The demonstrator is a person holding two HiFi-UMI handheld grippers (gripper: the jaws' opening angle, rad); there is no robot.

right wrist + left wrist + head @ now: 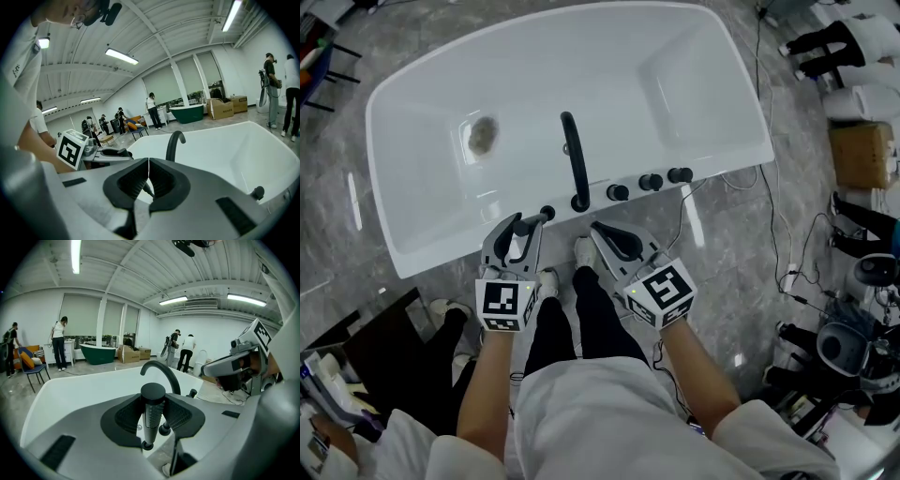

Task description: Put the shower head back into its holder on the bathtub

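In the head view the white bathtub (422,234) lies ahead of me, its near rim just past both grippers. My left gripper (525,223) is shut on the black stick-shaped shower head (532,221), whose far end reaches a small round black fitting (547,213) on the rim. In the left gripper view the shower head (151,413) stands upright between the ribbed pads (127,417), with the round fitting (164,429) just behind it. My right gripper (602,230) hangs beside it, short of the rim. Its jaws meet at the tips with nothing between them (148,164).
A curved black faucet spout (574,159) rises from the rim, with three black knobs (650,182) to its right. The drain (481,136) sits in the tub floor. Cables and equipment (853,281) crowd the floor at right. My feet (584,251) stand at the tub. People stand far behind.
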